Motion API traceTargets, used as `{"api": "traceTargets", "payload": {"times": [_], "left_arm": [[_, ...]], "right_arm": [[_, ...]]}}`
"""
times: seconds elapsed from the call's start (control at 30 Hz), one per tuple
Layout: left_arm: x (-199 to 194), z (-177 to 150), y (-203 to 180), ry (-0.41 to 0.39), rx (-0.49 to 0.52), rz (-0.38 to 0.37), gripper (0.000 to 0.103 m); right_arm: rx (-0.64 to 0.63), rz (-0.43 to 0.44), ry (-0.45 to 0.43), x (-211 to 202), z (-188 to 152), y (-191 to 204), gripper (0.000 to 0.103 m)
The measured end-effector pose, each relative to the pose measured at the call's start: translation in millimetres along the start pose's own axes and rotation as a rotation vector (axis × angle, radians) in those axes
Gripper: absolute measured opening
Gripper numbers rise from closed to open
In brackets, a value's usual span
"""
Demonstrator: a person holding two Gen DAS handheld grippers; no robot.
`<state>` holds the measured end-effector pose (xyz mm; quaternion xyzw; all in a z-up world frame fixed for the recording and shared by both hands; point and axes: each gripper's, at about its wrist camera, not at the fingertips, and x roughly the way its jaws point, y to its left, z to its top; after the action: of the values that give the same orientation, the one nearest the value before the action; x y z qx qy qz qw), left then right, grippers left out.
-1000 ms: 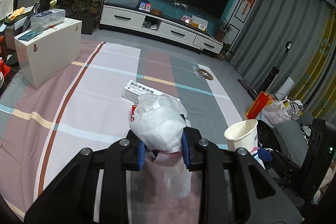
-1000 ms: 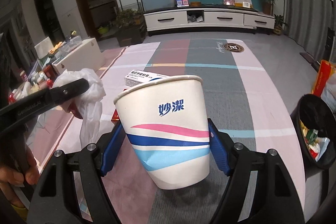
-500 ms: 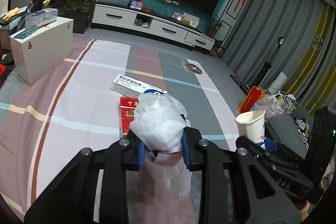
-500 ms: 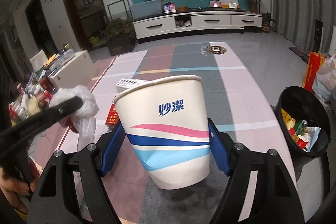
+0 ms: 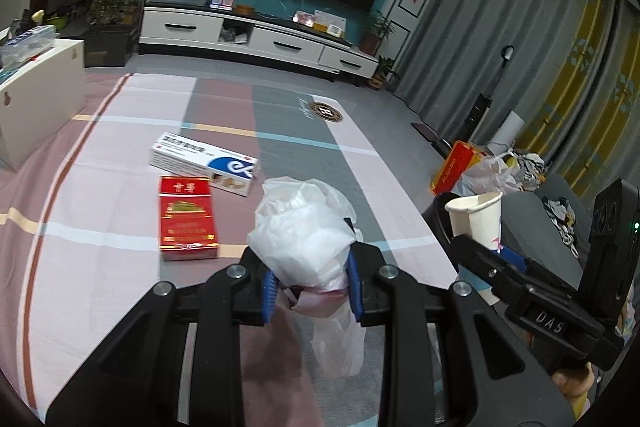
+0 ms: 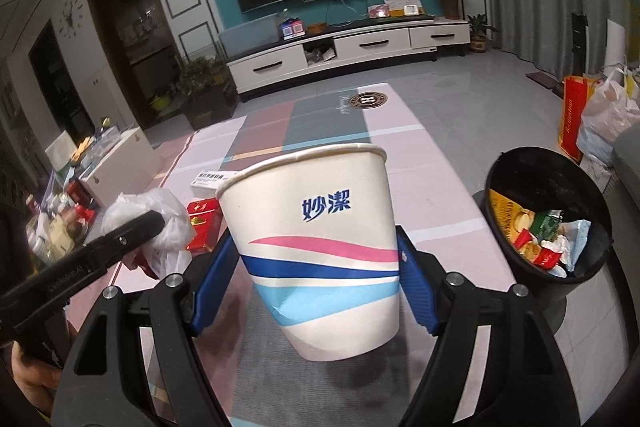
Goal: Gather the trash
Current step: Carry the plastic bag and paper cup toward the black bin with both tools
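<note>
My left gripper [image 5: 313, 285] is shut on a crumpled white plastic bag [image 5: 306, 227], whose tail hangs below the pads. In the right wrist view that bag [image 6: 160, 215] shows at the left, behind the other tool's black finger. My right gripper [image 6: 316, 287] is shut on a white paper cup [image 6: 320, 227] with pink and blue stripes, held upright; the left wrist view shows the cup [image 5: 478, 217] at the right. A black trash bin [image 6: 552, 195], partly filled with wrappers, stands on the floor to the right of the cup. A red box [image 5: 186, 223] and a white medicine box [image 5: 202, 161] lie on the striped cloth.
The striped cloth [image 5: 120, 187] covers a low surface that ends just left of the bin. A white cabinet [image 5: 36, 99] stands at the left. Bags and a red carton [image 6: 592, 115] sit on the floor beyond the bin. A TV unit [image 6: 340, 51] lines the far wall.
Both grippers have swung to the right with their loads. The bin has come further into the right wrist view, and the red box has come out from behind the bag in the left wrist view.
</note>
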<state>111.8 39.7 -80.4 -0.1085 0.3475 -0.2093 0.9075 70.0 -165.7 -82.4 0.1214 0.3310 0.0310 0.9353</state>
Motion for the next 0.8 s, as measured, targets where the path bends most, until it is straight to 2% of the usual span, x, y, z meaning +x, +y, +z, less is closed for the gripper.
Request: {"api": "traceTargets", "payload": {"times": [0.47, 0.6, 0.8], "left_arm": [[32, -4, -50, 0.039, 0.086, -0.05, 0.029], [43, -6, -72, 0.056, 0.142, -0.061, 0.029], [65, -6, -106, 0.087, 0.193, -0.102, 0.03]], "right_arm": [[0.045, -0.047, -0.05, -27, 1, -55, 0.075], [0.048, -0.067, -0.061, -32, 2, -72, 0.075], [0.097, -0.101, -0.079, -38, 2, -111, 0.075]]}}
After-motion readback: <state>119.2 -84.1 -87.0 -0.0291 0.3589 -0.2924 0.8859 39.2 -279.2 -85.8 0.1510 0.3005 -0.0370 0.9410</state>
